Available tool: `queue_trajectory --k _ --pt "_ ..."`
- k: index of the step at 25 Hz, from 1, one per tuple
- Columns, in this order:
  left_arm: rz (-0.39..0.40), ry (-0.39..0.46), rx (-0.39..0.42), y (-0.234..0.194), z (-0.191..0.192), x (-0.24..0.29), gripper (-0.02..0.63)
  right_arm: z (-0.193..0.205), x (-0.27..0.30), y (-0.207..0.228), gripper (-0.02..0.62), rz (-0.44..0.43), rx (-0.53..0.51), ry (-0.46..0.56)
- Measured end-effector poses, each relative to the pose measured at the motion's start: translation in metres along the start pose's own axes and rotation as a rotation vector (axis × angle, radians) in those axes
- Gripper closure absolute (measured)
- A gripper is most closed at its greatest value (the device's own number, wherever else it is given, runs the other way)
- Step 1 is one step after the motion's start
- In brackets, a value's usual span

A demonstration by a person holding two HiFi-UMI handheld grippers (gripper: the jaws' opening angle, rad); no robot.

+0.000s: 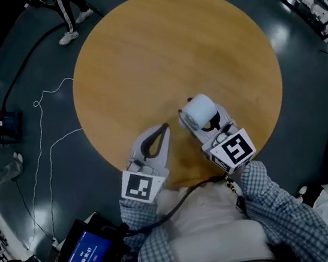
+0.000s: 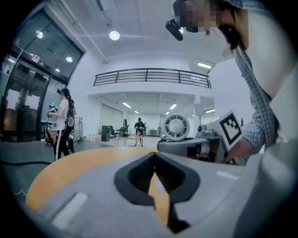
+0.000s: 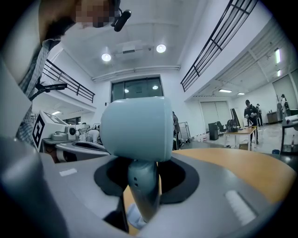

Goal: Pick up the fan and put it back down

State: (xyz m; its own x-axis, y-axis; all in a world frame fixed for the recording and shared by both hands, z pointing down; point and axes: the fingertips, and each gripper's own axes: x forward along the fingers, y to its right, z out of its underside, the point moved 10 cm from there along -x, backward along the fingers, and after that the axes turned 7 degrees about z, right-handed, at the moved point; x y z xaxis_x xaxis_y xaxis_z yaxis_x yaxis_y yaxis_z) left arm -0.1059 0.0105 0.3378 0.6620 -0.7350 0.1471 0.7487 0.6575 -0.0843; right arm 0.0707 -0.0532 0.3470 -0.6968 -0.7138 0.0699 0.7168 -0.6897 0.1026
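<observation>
The right tool (image 3: 143, 183) pinched the fan (image 3: 137, 128) by its stem, left tool (image 2: 156, 162) pressed together and empty. The fan needed keeping upright, then setting flat on the table (image 1: 141, 52).

Fan (image 3: 136, 135) base mostly hidden between right claw (image 3: 142, 186) jaws; foot blurred.

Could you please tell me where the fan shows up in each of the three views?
Head view: fan just right of centre, seen from above as a white cylinder.
Left gripper view: fan right of centre, its round grille facing the camera.
Right gripper view: fan in the centre, large and close.
Shared landmark: the round table.
</observation>
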Motion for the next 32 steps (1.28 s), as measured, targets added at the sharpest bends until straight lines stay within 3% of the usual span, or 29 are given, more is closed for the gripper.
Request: queue_trajectory --k 16,32 --pt "0.01 0.061 0.038 -0.006 -0.009 0.011 0.606 -0.031 -0.002 0.006 0.456 0.011 -0.019 0.076" --pt "0.0 0.085 0.037 -0.011 -0.012 0.013 0.606 -0.034 0.0 0.009 0.454 0.013 -0.033 0.087"
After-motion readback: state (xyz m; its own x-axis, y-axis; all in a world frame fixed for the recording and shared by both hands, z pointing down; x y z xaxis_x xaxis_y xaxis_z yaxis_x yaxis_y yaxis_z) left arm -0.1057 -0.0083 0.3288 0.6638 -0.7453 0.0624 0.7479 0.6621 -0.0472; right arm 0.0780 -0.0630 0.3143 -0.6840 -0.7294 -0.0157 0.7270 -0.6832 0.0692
